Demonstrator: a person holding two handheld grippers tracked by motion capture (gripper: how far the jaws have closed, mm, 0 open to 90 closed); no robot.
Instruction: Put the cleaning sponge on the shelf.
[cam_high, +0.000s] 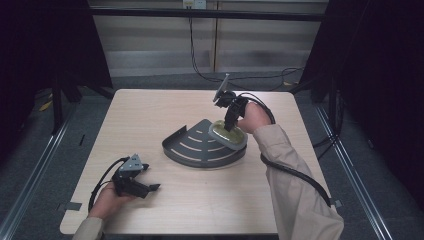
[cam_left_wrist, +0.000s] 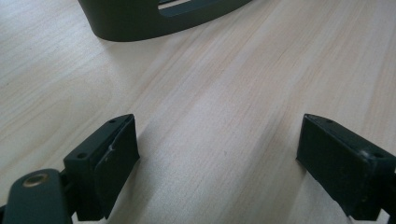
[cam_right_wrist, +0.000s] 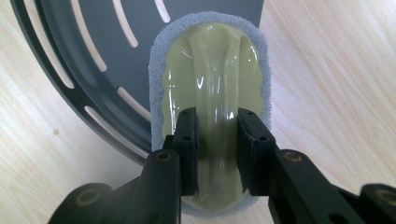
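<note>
right hand-held gripper (cam_right_wrist: 217, 135) clamps the scrub pad's (cam_right_wrist: 210, 60) yellow handle over the slotted tray (cam_right_wrist: 93, 70); left hand-held gripper (cam_left_wrist: 217, 154) gapes empty, tray ahead.

Right tongs (cam_high: 231, 121) point down, jaws clamped; left tongs (cam_high: 150, 187) lie low, seemingly resting, jaws spread wide.

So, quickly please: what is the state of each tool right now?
Left tool: open, holding nothing, low over the table.
Right tool: closed on the scrubber over the rack.
</note>
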